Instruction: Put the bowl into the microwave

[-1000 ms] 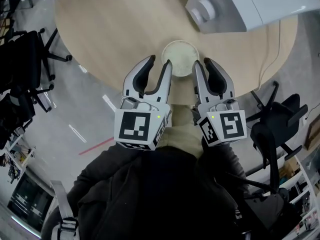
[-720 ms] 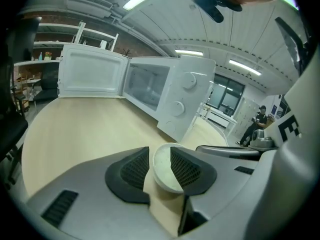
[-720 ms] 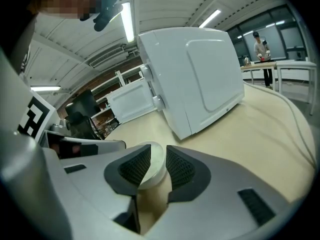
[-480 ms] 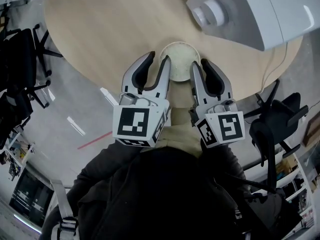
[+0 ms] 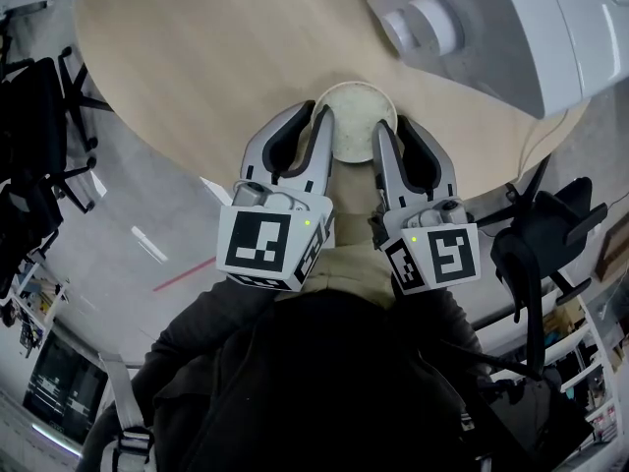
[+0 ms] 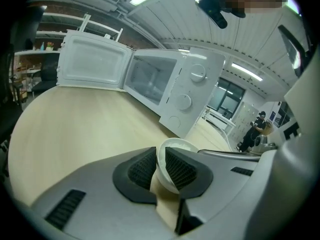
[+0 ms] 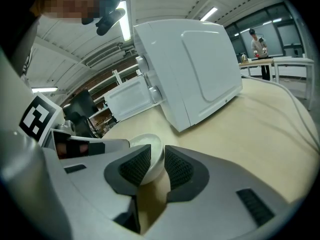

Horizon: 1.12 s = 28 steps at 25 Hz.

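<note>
Head view shows the bowl [image 5: 356, 116] sitting on the table [image 5: 197, 67] near its close edge, well apart from the microwave [image 5: 511, 28]. The left gripper [image 5: 313, 118] has just been closing, and its pads pinch the bowl's left rim. The right gripper [image 5: 393, 126] straddles the right rim with its jaws a little apart, not visibly pressing. A lift from here would likely tip the bowl: only one thin rim grip holds it, and the smooth wall may slip free.
</note>
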Motion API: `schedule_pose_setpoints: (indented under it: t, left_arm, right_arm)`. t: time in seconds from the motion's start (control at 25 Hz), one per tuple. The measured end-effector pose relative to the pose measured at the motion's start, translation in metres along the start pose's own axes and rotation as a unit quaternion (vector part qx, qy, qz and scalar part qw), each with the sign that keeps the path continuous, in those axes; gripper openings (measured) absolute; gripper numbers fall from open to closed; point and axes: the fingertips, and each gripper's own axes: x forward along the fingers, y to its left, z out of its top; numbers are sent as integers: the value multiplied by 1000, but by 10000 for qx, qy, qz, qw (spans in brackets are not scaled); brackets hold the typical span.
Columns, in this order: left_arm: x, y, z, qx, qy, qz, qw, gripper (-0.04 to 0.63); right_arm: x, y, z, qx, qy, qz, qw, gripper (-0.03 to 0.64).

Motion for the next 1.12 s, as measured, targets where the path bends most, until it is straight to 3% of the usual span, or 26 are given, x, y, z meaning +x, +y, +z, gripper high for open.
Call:
schedule_pose_setpoints:
  t: [0.4,0.52,0.8,1.12]
  left_arm:
    - [0,0,3,-8,-37,-41,10000,57]
    - [0,2,2,-22,-17,-82,10000,48]
    - [-1,9,0,-140,-58,92,9998,32]
    - [-30,8,51,40,-474,266,9985,29]
  right_arm:
    - [-1,-1,3,256,-149,-81,9995,80]
    - [1,-2,4,129,-171,-178,9996,64]
    - [4,-1,11,159,-268,-287,9991,41]
    - [-4,28,54,35,-519,-67,9986,40]
